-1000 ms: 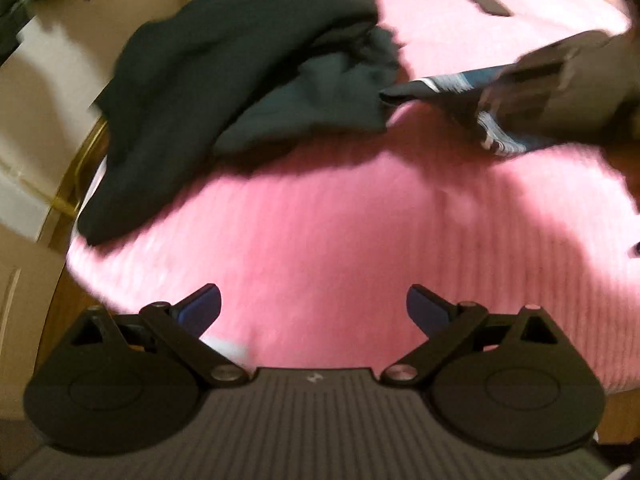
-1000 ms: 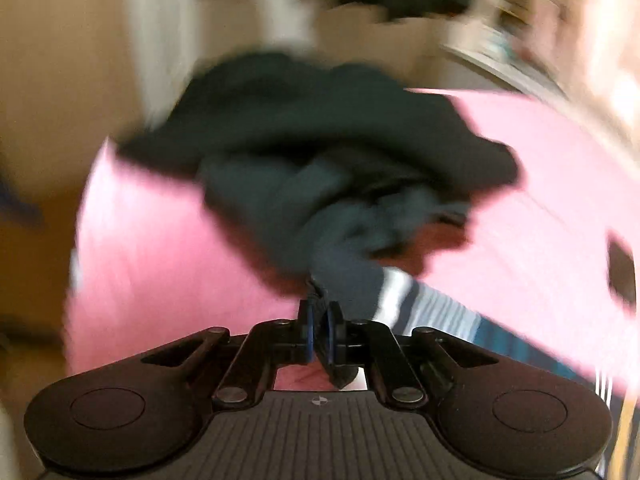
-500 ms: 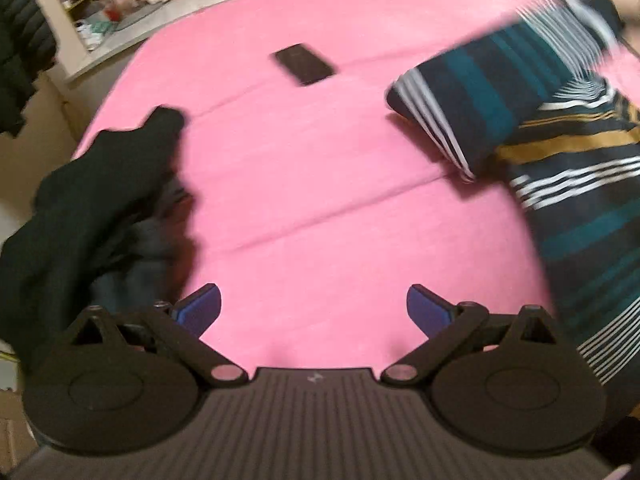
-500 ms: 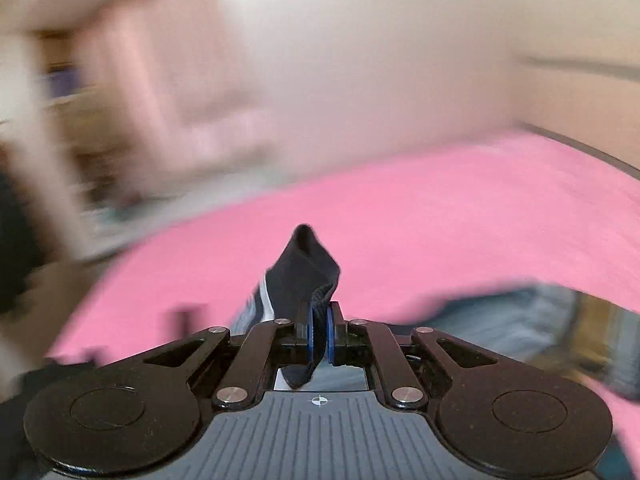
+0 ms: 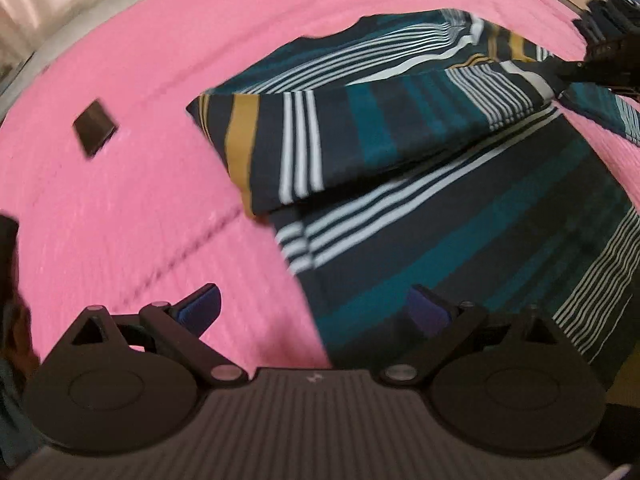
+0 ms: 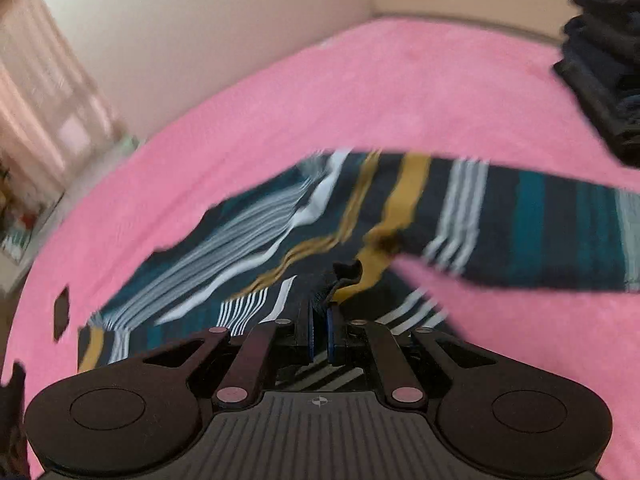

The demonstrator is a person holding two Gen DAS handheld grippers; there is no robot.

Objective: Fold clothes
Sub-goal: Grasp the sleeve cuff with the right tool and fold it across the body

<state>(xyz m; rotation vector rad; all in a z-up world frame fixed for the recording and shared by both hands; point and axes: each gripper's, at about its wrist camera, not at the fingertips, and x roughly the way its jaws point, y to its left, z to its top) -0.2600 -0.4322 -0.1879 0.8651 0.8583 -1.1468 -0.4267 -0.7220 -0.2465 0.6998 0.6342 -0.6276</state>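
1. One garment now in play: striped shirt (image 5: 460,208), pulled away from the dark pile (image 5: 8,320) it lay against a second ago and spread across the pink bedcover (image 5: 140,200).
2. Clamped shut on a bunched edge of that shirt: right gripper (image 6: 320,320), cloth pinched between the blue pads, exactly as half a second ago.
3. Wide apart and empty: left gripper (image 5: 316,308), swung over from the dark pile to hover above the shirt's near edge, one pad over pink cover, the other over stripes.
4. Lying mostly flat now, but with one sleeve (image 5: 360,140) thrown across the body, plus some wrinkling near the collar end.
5. Blurred in both views, so still settling rather than at rest.
6. Unchanged: small dark flat object (image 5: 95,127) on the cover beside the shirt, well clear of it; folded stack (image 6: 604,64) far off at the right wall side.
7. Meaning for the task, as a judgement: selection and laying out nearly done, folding proper not yet begun; probably needed next, a second grip by the free claw to straighten the shirt and pull the stray sleeve out.
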